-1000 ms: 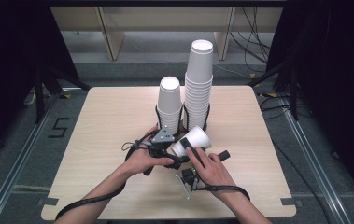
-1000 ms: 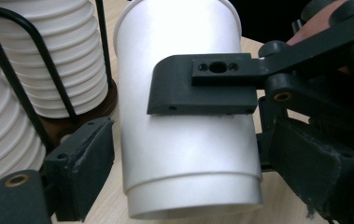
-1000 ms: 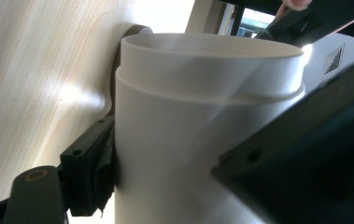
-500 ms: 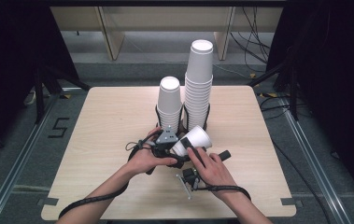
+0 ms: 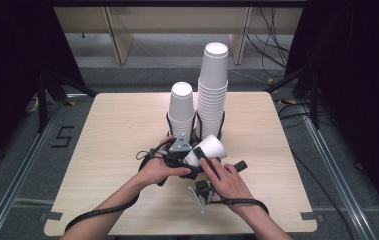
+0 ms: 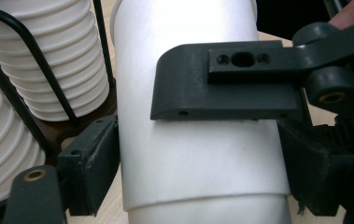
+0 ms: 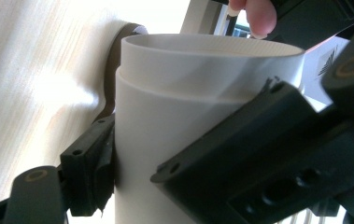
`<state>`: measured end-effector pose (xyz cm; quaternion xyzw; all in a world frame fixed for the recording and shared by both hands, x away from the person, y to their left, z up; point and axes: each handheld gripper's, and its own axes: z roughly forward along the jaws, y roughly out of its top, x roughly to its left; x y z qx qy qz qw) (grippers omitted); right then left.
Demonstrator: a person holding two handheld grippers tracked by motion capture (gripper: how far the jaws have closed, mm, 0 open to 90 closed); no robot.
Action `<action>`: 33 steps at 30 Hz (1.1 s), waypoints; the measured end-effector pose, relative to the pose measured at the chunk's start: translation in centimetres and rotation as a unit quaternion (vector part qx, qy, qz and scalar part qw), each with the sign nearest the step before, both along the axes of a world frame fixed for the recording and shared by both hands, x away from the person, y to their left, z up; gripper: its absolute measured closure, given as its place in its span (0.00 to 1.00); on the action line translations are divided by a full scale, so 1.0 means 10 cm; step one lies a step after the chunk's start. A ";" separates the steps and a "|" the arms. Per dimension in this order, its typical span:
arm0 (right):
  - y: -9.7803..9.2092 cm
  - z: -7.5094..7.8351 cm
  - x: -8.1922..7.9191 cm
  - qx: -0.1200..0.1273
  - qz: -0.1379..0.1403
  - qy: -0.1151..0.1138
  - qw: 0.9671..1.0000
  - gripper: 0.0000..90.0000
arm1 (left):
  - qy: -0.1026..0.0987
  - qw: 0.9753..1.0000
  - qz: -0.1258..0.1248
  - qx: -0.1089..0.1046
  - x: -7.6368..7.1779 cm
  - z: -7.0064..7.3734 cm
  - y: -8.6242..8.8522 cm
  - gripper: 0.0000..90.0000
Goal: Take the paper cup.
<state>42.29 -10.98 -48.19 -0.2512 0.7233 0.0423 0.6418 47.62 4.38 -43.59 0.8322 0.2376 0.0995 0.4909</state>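
While I look from the high view, I see both my hands low in the centre of the frame, and between them a white paper cup point(image 5: 208, 149) lies on its side above the worktop point(image 5: 102, 145), just in front of the short cup stack point(image 5: 182, 112) and the tall cup stack point(image 5: 212, 90). My left gripper point(image 5: 186, 159) and my right gripper point(image 5: 202, 162) meet on this cup.

From the left gripper view, the cup point(image 6: 198, 140) fills the middle of the frame, and my own two jaws press on its left and right sides, closed as far as the wall allows. One jaw of the other gripper lies across its upper part. Ribbed stacks in a black wire holder point(image 6: 20, 79) stand at the upper left.

From the right gripper view, two nested rims show at the top, so I judge there are two cups point(image 7: 179, 140) together, and my jaws are closed on the outer wall. To separate them well, I should hold each cup firmly without crushing and pull straight along the axis, away from the stacks.
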 end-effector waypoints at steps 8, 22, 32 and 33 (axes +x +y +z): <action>0.00 0.01 0.00 -0.006 0.004 -0.002 1.000 0.23 | -0.005 1.000 -0.003 0.003 0.00 0.01 0.02 0.23; 0.02 0.00 0.01 -0.007 0.010 -0.005 1.000 0.22 | -0.003 1.000 0.001 0.007 -0.01 0.02 0.04 0.24; 0.01 0.00 0.00 -0.012 0.013 -0.003 1.000 0.22 | -0.008 1.000 0.000 0.009 -0.02 0.01 0.03 0.24; 0.01 0.00 0.00 -0.013 0.012 -0.004 1.000 0.22 | -0.009 1.000 0.000 0.008 -0.02 0.01 0.03 0.24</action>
